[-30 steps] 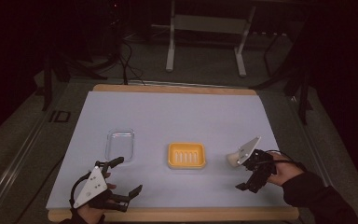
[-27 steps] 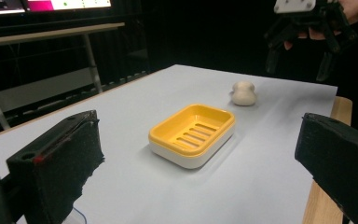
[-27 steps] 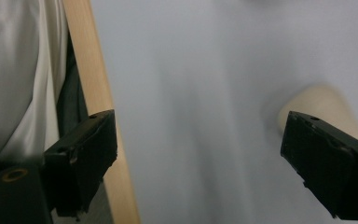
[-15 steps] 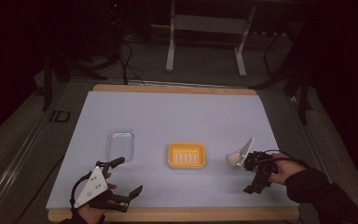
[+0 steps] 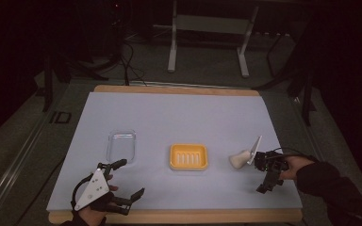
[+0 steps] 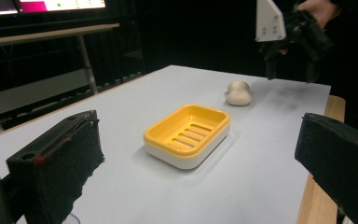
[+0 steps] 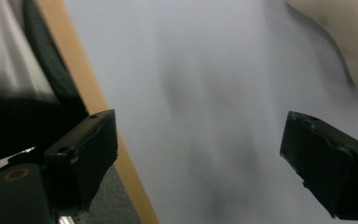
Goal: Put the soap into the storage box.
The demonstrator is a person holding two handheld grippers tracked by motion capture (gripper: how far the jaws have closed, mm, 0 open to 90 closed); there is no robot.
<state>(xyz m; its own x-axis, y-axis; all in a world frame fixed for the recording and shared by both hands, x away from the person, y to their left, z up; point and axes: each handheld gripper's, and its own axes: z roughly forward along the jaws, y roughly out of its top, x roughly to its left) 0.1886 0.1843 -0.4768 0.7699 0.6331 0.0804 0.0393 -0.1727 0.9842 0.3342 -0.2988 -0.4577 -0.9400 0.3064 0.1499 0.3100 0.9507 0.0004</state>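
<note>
The soap (image 5: pixel 239 158) is a pale, cream lump, rounded and a little pinched at the middle, matte, lying bare on the white mat (image 5: pixel 179 117). From the dish (image 5: pixel 188 157) it sits at about three o'clock, apart from it, and my right gripper (image 5: pixel 263 175) stands just beside it at its four o'clock, not touching that I can see. That gripper's jaws are spread with only mat between them, though they have just been closing a little. My left gripper (image 5: pixel 127 181) rests near the front edge at about seven o'clock from the dish, jaws spread wide, nothing between them.

The high view gives me the layout — a clear lid (image 5: pixel 121 146) at nine o'clock from the dish, then dish, soap and right gripper in a rough row. It does not show the soap's shape well. The left gripper view does: I see the soap (image 6: pixel 238 93) low and side-on, with its waist, beyond the yellow dish (image 6: pixel 187 134) with slotted floor and white base. The right gripper view is blurred; it catches a corner of the soap (image 7: pixel 345 32) at its one o'clock and the mat's wooden edge (image 7: pixel 98 102) at nine — detail the others lack.
</note>
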